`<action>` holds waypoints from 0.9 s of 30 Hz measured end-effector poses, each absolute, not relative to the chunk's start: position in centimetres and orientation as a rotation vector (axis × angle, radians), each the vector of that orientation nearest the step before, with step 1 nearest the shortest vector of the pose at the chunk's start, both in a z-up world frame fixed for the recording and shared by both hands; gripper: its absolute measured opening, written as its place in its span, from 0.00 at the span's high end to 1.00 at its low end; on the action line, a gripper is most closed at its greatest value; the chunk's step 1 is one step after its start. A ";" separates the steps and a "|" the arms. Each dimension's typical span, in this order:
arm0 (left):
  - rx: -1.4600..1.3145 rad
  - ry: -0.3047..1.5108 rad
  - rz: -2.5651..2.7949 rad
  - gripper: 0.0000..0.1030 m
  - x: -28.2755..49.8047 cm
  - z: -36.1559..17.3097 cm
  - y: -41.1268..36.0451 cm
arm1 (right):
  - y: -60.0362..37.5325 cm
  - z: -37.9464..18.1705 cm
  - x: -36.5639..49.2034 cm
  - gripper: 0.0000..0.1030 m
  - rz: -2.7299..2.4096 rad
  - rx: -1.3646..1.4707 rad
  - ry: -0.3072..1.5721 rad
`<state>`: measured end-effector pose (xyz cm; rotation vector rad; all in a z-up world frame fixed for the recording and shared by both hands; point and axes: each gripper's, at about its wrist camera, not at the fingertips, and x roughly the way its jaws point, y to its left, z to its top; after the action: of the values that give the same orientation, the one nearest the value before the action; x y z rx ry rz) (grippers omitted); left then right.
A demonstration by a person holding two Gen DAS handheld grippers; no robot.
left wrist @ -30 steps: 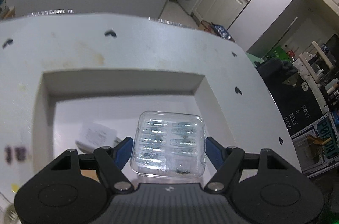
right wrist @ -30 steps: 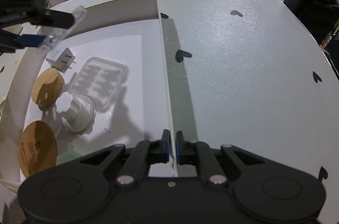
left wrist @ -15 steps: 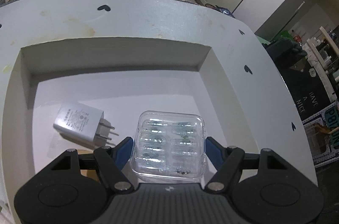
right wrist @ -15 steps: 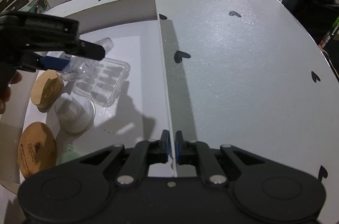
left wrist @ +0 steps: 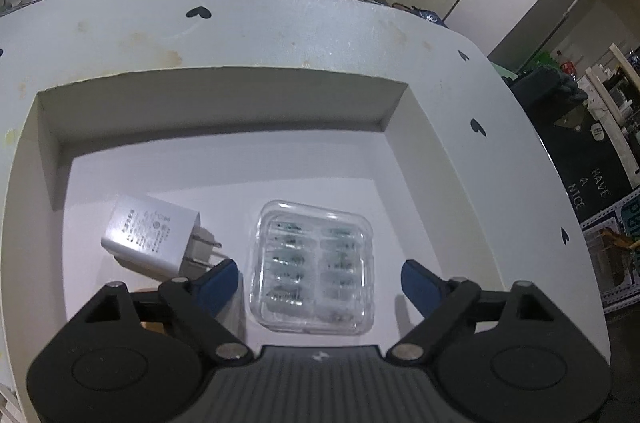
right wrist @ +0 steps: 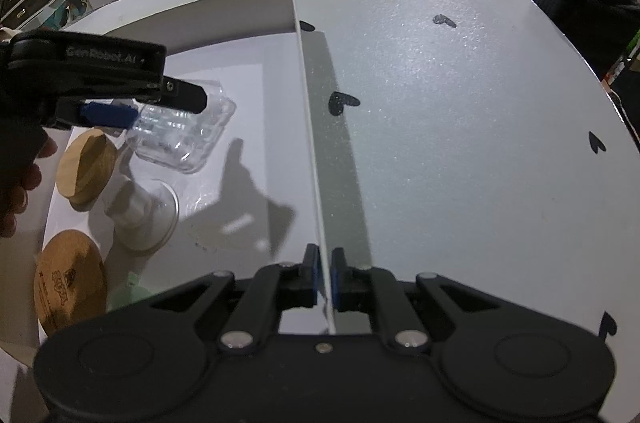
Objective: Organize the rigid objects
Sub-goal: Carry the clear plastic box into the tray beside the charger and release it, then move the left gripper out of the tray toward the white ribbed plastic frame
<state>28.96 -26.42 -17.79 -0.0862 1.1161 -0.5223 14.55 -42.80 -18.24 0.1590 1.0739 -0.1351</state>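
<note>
A clear plastic case point(left wrist: 314, 265) with small compartments lies flat on the floor of the white open box point(left wrist: 224, 103). My left gripper point(left wrist: 318, 273) straddles it. Its jaws are opening, and both blue pads point(left wrist: 218, 281) stand off the case's sides. In the right wrist view the left gripper point(right wrist: 152, 107) hovers just over the case point(right wrist: 188, 139). My right gripper point(right wrist: 324, 275) is shut on the top edge of the box's right wall point(right wrist: 310, 143), near its front end.
A white charger plug point(left wrist: 152, 237) lies left of the case. Two cork lids point(right wrist: 86, 165) point(right wrist: 70, 283) and a white suction-cup piece point(right wrist: 140, 215) sit in the box's left part. The white table point(right wrist: 440, 143) has black heart marks. A dark garment point(right wrist: 580, 7) lies beyond its far right edge.
The left gripper came down into the box with the case, set it on the floor, and its jaws spread off it. The right gripper stayed clamped on the box wall.
</note>
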 end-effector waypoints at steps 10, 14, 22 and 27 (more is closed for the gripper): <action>-0.075 1.139 -0.536 0.00 27.7 -17.1 -26.4 | -42.7 -18.3 14.6 0.93 -0.132 0.159 1.075; -0.079 1.138 -0.561 0.00 26.6 -16.3 -26.2 | -42.6 -18.3 14.6 0.92 -0.131 0.158 1.075; -0.109 1.137 -0.595 0.00 24.4 -15.0 -25.0 | -42.5 -18.3 14.4 0.92 -0.133 0.151 1.070; -0.090 1.091 -0.631 0.00 22.7 -13.5 -24.1 | -42.5 -18.2 14.4 0.92 -0.133 0.149 1.066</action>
<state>22.67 -24.11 -13.47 -0.0904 1.0912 -0.6312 14.36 -42.51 -18.23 0.1491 1.0664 -0.1330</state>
